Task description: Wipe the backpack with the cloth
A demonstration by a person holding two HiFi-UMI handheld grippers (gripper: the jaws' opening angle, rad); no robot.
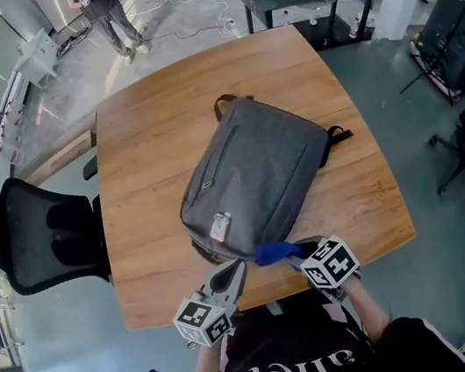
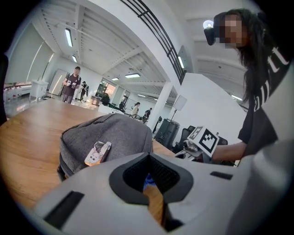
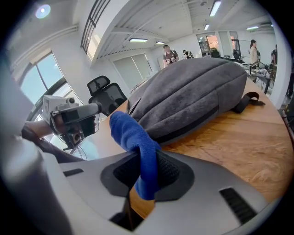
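A backpack (image 1: 257, 172) of matt grey woven fabric, carrying a small glossy tag (image 1: 220, 225), lay on a desk (image 1: 145, 143) of smooth, satin-finished wood with visible grain. The cloth (image 3: 138, 137) was plush blue terry. The right hand-held gripper (image 3: 146, 172) and left hand-held gripper (image 2: 149, 179) had smooth matt grey plastic shells with black ribbed pads (image 3: 170, 172).

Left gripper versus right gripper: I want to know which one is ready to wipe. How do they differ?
The right gripper is clamped on the blue cloth; the left gripper is shut with nothing gripped. The right gripper's cloth sits at the backpack's near end; the left gripper is beside it, over the table edge. Both point towards the backpack.
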